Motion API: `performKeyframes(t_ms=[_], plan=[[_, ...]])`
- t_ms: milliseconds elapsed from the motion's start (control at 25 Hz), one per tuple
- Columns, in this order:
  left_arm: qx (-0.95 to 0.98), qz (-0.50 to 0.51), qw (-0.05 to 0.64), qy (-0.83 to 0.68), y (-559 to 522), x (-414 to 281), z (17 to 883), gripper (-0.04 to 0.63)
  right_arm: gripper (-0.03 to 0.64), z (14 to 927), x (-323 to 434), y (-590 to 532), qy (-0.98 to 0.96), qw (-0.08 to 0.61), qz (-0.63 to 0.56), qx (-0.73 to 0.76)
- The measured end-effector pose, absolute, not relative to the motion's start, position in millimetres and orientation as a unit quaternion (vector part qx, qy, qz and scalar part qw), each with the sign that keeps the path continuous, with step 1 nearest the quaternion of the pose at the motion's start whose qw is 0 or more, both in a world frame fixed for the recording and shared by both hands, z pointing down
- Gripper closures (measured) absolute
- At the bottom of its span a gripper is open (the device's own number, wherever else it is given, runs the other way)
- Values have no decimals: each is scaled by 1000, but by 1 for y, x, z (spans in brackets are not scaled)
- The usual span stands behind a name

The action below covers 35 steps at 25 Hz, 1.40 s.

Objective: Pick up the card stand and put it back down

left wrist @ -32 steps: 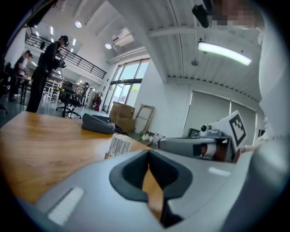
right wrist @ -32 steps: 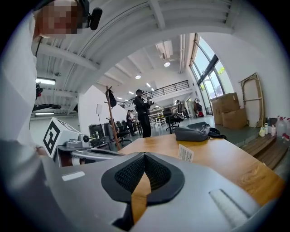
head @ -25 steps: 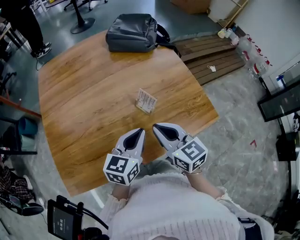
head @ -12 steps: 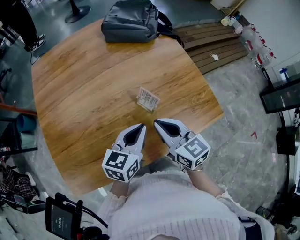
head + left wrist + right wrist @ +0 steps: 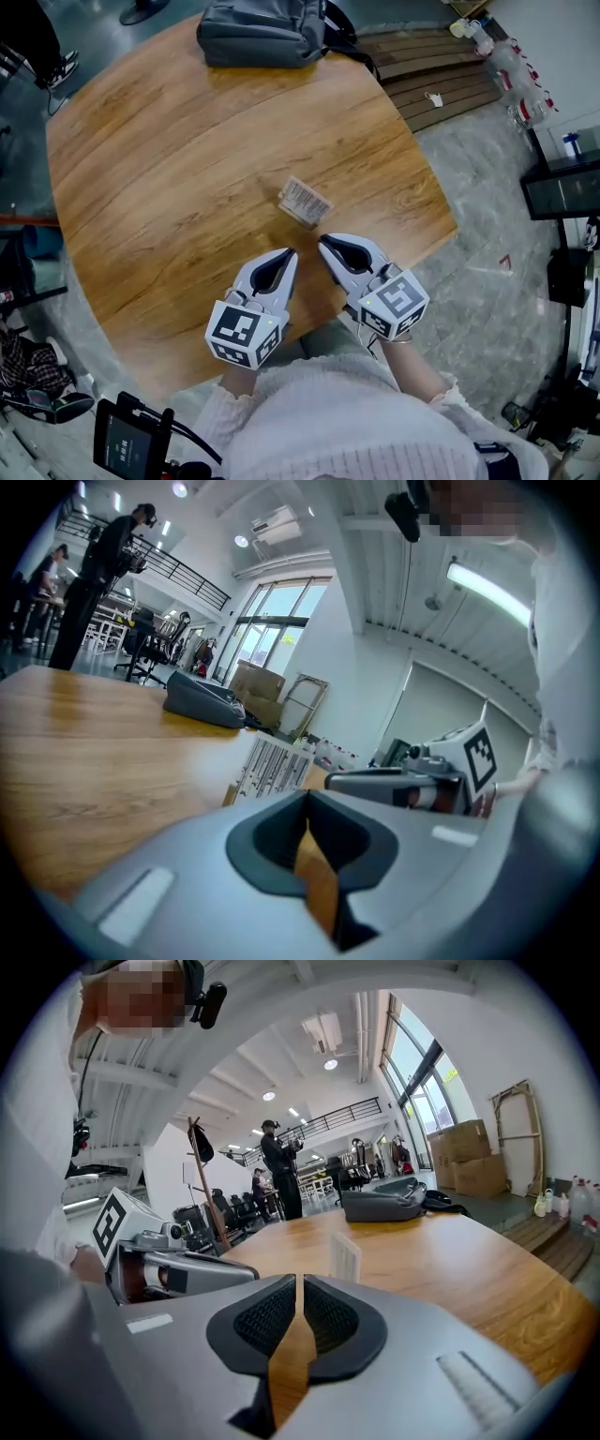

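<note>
Wooden table [image 5: 169,169] | card stand [image 5: 305,201] upright | left tongs [image 5: 289,253] together, aimed at stand | right tongs [image 5: 323,241] alongside, empty, opening

card stand [image 5: 304,201] | white, barcode print; upright | on wooden table [image 5: 169,141]

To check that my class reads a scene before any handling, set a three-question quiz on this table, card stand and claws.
1. True or false: the left claw grips the small clear card stand holding a striped card.
2. The grey fabric backpack lies: A at the brown wooden table's far edge; B on the floor; C beside the card stand.
3. What is between the left claw's jaws?
Key: 1 false, it stands free on the table; 2 A; 3 nothing, they are together.
</note>
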<state>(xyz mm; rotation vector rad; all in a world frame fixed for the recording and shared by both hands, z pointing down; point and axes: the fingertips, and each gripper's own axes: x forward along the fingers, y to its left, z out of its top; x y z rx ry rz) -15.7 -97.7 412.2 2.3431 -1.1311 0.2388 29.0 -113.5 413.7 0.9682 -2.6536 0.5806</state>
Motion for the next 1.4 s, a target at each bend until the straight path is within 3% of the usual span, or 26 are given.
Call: performKeyframes(t_ms=[160,400,640,1400], plan=[[860,87,284,-415,-113,-17,439,586,564,445,36,-131,-902,161,205,345],[856,91,303,-409,-116,-19,460,587,430,481,45,-149,-883,207,206,368],[847,85,317,-417,-124,-23,464,586,368,496,30,-164,-887,243,200,337],[830,69,343,-434,-138,-33,480,587,371,530,-2,-171,-883,358,116,280]])
